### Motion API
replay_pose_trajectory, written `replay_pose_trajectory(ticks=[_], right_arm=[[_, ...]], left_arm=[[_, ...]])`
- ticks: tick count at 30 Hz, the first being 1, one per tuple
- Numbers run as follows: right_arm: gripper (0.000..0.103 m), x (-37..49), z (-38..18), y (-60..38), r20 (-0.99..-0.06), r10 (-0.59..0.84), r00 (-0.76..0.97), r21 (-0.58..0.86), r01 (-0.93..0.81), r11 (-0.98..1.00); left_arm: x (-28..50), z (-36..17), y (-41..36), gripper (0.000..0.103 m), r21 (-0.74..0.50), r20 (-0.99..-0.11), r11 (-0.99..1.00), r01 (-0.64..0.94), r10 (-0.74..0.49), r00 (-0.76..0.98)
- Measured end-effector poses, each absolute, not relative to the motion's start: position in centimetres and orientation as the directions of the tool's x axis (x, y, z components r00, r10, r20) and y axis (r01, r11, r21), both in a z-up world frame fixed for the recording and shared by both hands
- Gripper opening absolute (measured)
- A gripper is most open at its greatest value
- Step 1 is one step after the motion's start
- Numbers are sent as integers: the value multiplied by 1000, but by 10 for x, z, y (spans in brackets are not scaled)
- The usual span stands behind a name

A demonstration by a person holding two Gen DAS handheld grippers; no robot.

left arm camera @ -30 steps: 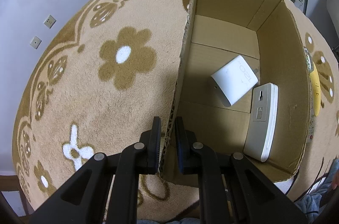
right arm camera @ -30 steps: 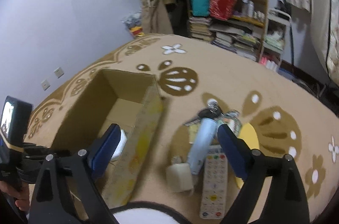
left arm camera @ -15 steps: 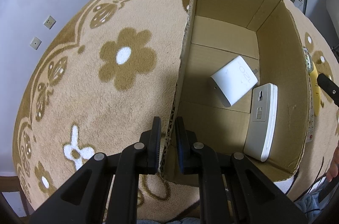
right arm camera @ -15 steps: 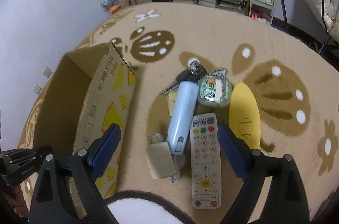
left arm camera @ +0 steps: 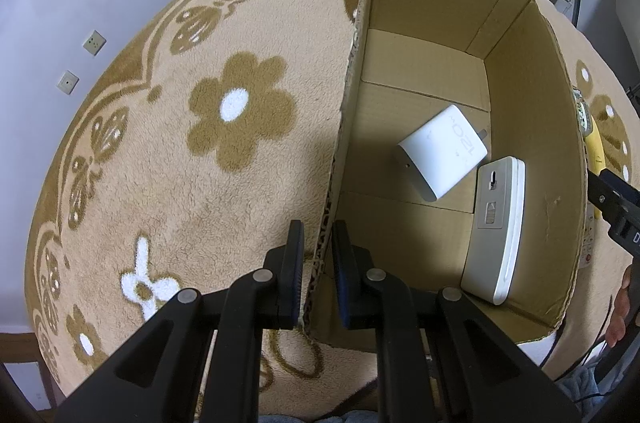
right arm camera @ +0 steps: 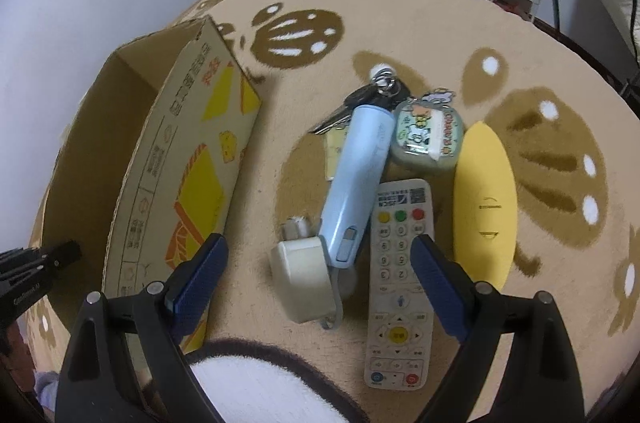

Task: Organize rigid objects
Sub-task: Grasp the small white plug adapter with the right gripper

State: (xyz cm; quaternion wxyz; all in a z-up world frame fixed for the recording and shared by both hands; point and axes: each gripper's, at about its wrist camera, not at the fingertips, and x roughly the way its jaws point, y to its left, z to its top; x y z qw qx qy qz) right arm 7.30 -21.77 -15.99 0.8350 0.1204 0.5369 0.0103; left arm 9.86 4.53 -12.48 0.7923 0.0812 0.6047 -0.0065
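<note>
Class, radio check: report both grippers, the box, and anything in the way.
Left gripper shut on box wall. Right gripper open above charger, blue tube, remote. Nothing blocking.

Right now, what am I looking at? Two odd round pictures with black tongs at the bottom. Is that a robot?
No robot: a person holds a two-fingered gripper in each hand, each with a wide-angle camera looking along its fingers. One picture is from the left gripper, clamped shut on the wall of a cardboard box. Inside lie a white charger and a flat white device. The other is from the right gripper, open above a carpet, over a blue tube, remote, small charger, keys, round case and yellow oval.
</note>
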Motion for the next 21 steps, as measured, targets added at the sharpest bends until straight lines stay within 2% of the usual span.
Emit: replay_pose_trajectory(ticks=[1,4,6,9,11,12,15,18,21], right_arm=[[97,73,-160,-218,-891,165,422,230,107,967],[85,73,-162,-213,-891,202,406,253,76,964],[72,74,-166,-209,-899,207,387,250,65,966],[57,74,-173,-208,-905,222,363,264,71,962],[55,75,-177,-209,-906,231,354,276,81,958],[51,76,-179,-211,-903,247,351,294,88,952],[32,77,-180,-215,-900,268,344,319,100,942],[32,75,-177,-215,-888,301,347,352,91,932],[32,77,-180,-207,-906,267,329,307,76,949]], left_arm=[[99,-125,45,14,120,-959,987,106,88,269],[99,-125,46,14,120,-959,987,105,88,270],[99,-125,46,14,121,-959,987,106,89,270],[99,-125,46,14,122,-959,987,107,89,270],[99,-125,46,14,121,-959,987,106,89,270],[99,-125,46,14,121,-959,987,106,89,270],[99,-125,46,14,120,-959,987,106,88,270],[99,-125,45,14,121,-959,987,106,89,270],[100,-125,46,14,119,-959,987,106,87,270]])
